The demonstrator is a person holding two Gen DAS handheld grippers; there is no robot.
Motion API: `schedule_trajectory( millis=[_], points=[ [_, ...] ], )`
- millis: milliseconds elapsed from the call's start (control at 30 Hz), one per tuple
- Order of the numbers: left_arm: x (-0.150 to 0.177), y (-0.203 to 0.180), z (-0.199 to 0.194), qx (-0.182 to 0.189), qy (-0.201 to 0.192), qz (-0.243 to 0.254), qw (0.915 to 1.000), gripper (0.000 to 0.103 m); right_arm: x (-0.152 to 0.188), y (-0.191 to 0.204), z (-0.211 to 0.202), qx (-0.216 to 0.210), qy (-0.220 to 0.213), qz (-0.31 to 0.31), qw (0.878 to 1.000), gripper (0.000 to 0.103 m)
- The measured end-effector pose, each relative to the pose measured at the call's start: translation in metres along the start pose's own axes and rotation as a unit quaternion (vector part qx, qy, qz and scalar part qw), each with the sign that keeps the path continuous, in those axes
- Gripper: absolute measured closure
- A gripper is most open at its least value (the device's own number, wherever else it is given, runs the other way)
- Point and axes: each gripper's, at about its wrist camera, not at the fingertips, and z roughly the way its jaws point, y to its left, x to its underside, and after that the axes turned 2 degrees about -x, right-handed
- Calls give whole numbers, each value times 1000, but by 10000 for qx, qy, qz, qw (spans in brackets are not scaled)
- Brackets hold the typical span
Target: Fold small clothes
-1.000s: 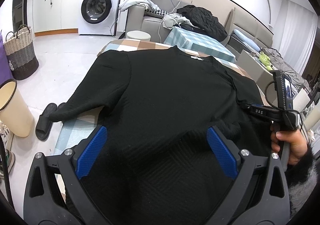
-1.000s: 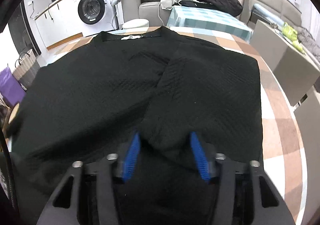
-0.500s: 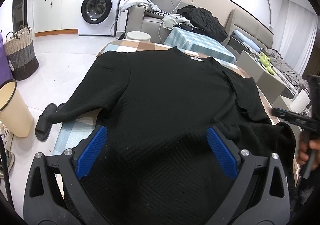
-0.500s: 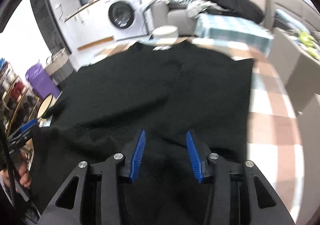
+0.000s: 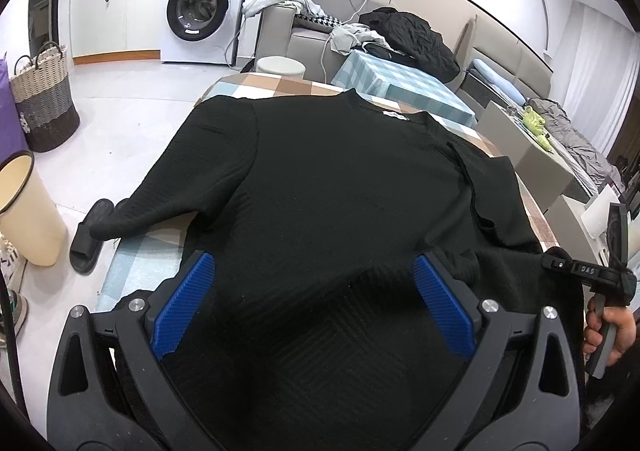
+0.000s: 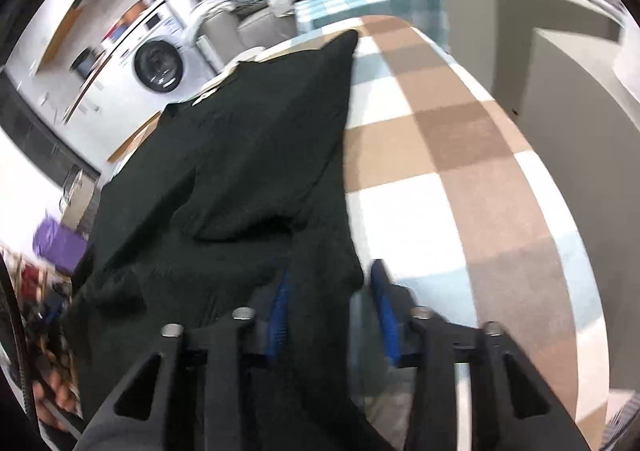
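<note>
Writing: a small white label (image 5: 394, 115) sits inside the collar of the black sweater (image 5: 340, 187); its text is too small to read. Characters on the right gripper's body in the left wrist view show reversed and cannot be read with certainty.
Sweater: it lies spread on the checked tablecloth (image 6: 452, 155), collar at the far end, hem nearest the grippers. One sleeve (image 5: 172, 187) hangs off the table's left edge; the other side is folded in over the body.
Around: a washing machine (image 5: 200, 11) stands against the far wall, a woven basket (image 5: 42, 99) and a cream bin (image 5: 28, 211) on the floor at left, black slippers (image 5: 90, 235) below the hanging sleeve, a sofa with a dark heap of clothes (image 5: 408, 35) beyond the table.
In the way: nothing lies on the sweater; its hanging sleeve hides part of the slippers.
Left gripper (image 5: 316, 307): jaws spread wide above the hem, blue pads clear of the cloth on both sides, gripping nothing.
Right gripper (image 6: 332, 311): jaws narrow, having just been closing, with a bunched fold of the sweater's edge between the pads; the picture is blurred, but the cloth appears pinched. The hand (image 5: 610, 327) holding it shows at the table's right edge.
</note>
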Motion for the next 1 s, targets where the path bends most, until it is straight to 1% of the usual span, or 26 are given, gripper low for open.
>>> schedule_trajectory(
  millis=[33, 100, 200, 267, 333, 367, 433, 467, 533, 567, 600, 633, 700, 767, 800, 833, 900, 933, 967, 1000],
  points=[
    [0, 0, 0, -44, 12, 0, 10000, 4, 1, 3, -1, 92, -104, -176, 9997, 89],
    [2, 0, 1, -110, 29, 7, 9999, 4, 0, 3, -4, 221, -210, -230, 9993, 93],
    [3, 3, 2, -280, 70, 3, 9996, 4, 2, -12, -11, 395, -328, -68, 9987, 94],
    [4, 6, 3, -374, 108, 19, 9992, 4, 7, -19, -17, 681, -388, -85, 9969, 94],
    [5, 10, 2, -519, 143, 35, 9985, 4, 10, -27, -24, 831, -400, 9, 9957, 94],
    [5, 12, 2, -556, 150, 22, 9983, 4, 11, -30, -24, 891, -420, 23, 9951, 94],
    [6, 20, -1, -606, 141, -80, 9980, 4, 14, -36, -26, 865, -388, 156, 9954, 93],
    [7, 24, -2, -618, 137, -134, 9979, 4, 11, -38, -23, 845, -354, 192, 9956, 91],
    [8, 34, -3, -665, 138, -328, 9972, 4, 14, -34, -30, 813, -418, 266, 9955, 80],
    [9, 41, -4, -680, 138, -408, 9968, 4, 15, -32, -36, 746, -484, 286, 9956, 76],
    [9, 48, -5, -699, 141, -545, 9960, 4, 15, -30, -43, 634, -606, 323, 9956, 70],
    [10, 55, -8, -716, 117, -661, 9952, 4, 14, -28, -48, 570, -705, 353, 9953, 61],
    [11, 69, -11, -773, 38, -879, 9931, 4, 12, -23, -62, 463, -916, 375, 9940, 52],
    [11, 85, -15, -868, -45, -1157, 9895, 4, 9, -16, -72, 347, -1079, 385, 9928, 51],
    [12, 92, -18, -897, -59, -1254, 9880, 4, 8, -13, -77, 303, -1155, 406, 9920, 49],
    [12, 101, -20, -908, -67, -1389, 9861, 4, 8, -9, -81, 280, -1205, 422, 9914, 42],
    [12, 116, -20, -854, -60, -1655, 9825, 14, 6, -3, -84, 291, -1331, 413, 9898, 41],
    [12, 123, -19, -802, -21, -1755, 9812, 24, 5, 1, -84, 379, -1373, 363, 9891, 41],
    [12, 130, -18, -764, 29, -1868, 9794, 31, 5, 4, -85, 432, -1395, 335, 9887, 41],
    [12, 135, -16, -724, 92, -1973, 9776, 33, 5, 6, -85, 437, -1413, 322, 9885, 41]
  ],
)
